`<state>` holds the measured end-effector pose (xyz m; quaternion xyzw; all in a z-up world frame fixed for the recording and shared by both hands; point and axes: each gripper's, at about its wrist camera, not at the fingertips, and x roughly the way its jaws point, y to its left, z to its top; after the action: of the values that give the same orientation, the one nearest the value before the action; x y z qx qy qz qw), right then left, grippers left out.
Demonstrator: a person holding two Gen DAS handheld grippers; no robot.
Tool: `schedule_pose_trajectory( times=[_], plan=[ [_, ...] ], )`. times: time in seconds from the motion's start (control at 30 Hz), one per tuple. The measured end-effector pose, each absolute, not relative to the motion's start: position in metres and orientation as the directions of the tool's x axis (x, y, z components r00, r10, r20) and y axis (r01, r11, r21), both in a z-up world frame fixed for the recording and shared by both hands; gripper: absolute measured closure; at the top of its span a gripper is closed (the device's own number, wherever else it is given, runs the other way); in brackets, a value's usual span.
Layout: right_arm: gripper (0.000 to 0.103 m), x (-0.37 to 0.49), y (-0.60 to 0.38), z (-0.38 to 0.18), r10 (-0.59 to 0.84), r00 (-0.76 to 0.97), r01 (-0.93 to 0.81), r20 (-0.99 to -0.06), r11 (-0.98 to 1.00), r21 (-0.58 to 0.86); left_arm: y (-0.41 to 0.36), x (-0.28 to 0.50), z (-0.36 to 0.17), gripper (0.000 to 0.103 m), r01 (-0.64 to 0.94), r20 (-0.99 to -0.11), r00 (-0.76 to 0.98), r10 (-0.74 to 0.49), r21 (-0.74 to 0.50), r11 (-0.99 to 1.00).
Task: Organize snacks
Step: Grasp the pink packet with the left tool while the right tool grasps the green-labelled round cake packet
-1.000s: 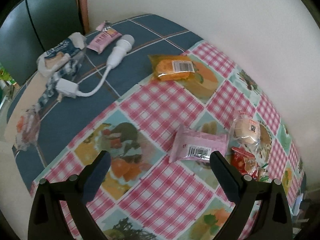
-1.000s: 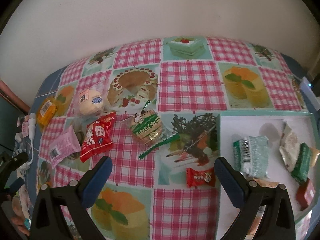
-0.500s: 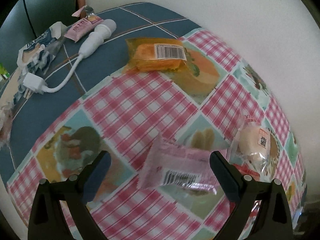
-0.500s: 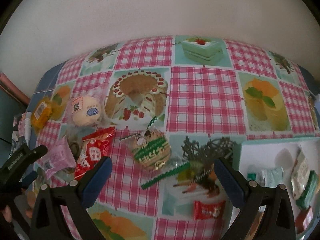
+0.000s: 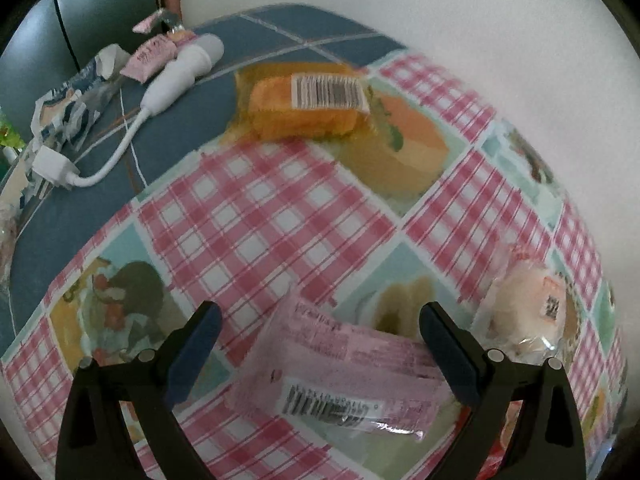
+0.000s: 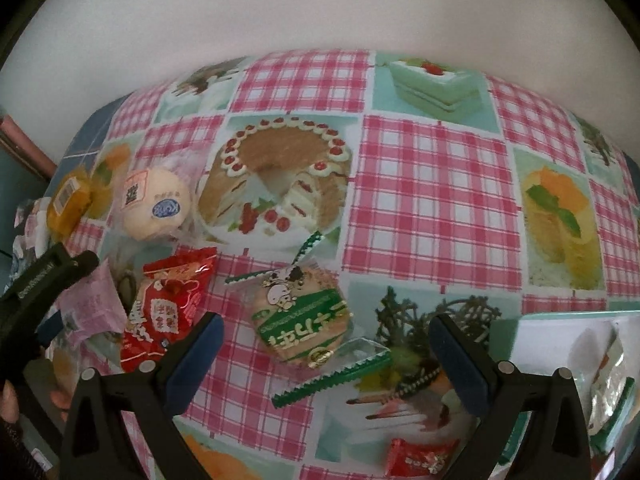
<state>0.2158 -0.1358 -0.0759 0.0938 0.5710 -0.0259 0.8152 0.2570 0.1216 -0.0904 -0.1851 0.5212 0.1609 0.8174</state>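
My left gripper (image 5: 318,350) is open low over the table, and a pink snack packet (image 5: 344,376) lies flat between its fingers. An orange cake packet (image 5: 304,108) lies farther ahead and a round bun in clear wrap (image 5: 528,308) at the right. My right gripper (image 6: 322,354) is open above a round green-banded cookie packet (image 6: 304,320). To that packet's left lie a red packet (image 6: 164,304), the same bun (image 6: 154,204), the orange cake packet (image 6: 68,200) and the pink packet (image 6: 90,300), with the left gripper (image 6: 44,280) over the last. A small red candy (image 6: 420,456) sits near the white tray (image 6: 560,320).
A white charger with cable (image 5: 160,92), a small pink packet (image 5: 154,54) and a crumpled blue-white wrapper (image 5: 68,108) lie on the blue cloth at far left. The tray holds several wrapped snacks (image 6: 608,380). A white wall backs the table.
My left gripper has come forward and down, so the pink packet now lies between its fingers. My right gripper has shifted left toward the green-banded cookie packet, leaving the tray at the right edge.
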Motion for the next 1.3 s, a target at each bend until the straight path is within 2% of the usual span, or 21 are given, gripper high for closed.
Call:
schedule_pose_trajectory(
  times=[0.2, 0.37, 0.5, 0.57, 0.63, 0.77, 1.2, 1.3],
  plan=[
    [0.0, 0.219, -0.136, -0.082, 0.056, 0.325, 0.158, -0.944, 0.981, 0.113, 0.123, 0.259, -0.097, 0.004, -0.395, -0.947, 0.313, 0.075, -0.058, 0.917],
    [0.004, 0.221, -0.135, -0.084, 0.034, 0.315, 0.143, -0.948, 0.986, 0.083, 0.136, 0.256, -0.097, 0.004, -0.393, -0.951, 0.305, 0.049, -0.078, 0.916],
    [0.015, 0.223, -0.127, -0.086, 0.017, 0.315, 0.127, -0.949, 0.99, 0.06, 0.143, 0.254, -0.098, 0.004, -0.359, -0.955, 0.292, 0.04, -0.071, 0.931],
    [0.017, 0.223, -0.124, -0.086, 0.003, 0.314, 0.118, -0.949, 0.992, 0.042, 0.137, 0.254, -0.097, 0.004, -0.332, -0.957, 0.288, 0.041, -0.06, 0.941],
    [0.028, 0.222, -0.121, -0.084, -0.016, 0.321, 0.104, -0.947, 0.994, 0.018, 0.133, 0.254, -0.096, 0.004, -0.308, -0.959, 0.28, 0.043, -0.047, 0.95],
    [0.038, 0.221, -0.116, -0.082, -0.022, 0.329, 0.1, -0.944, 0.995, 0.011, 0.128, 0.252, -0.093, 0.004, -0.299, -0.961, 0.272, 0.049, -0.036, 0.954],
    [0.041, 0.195, -0.105, -0.079, -0.018, 0.319, 0.132, -0.948, 0.991, 0.026, 0.137, 0.22, -0.102, 0.004, -0.29, -0.976, 0.209, 0.064, 0.0, 0.957],
    [0.045, 0.183, -0.104, -0.079, -0.003, 0.32, 0.149, -0.948, 0.988, 0.047, 0.132, 0.212, -0.103, 0.011, -0.278, -0.975, 0.207, 0.074, 0.014, 0.961]
  ],
)
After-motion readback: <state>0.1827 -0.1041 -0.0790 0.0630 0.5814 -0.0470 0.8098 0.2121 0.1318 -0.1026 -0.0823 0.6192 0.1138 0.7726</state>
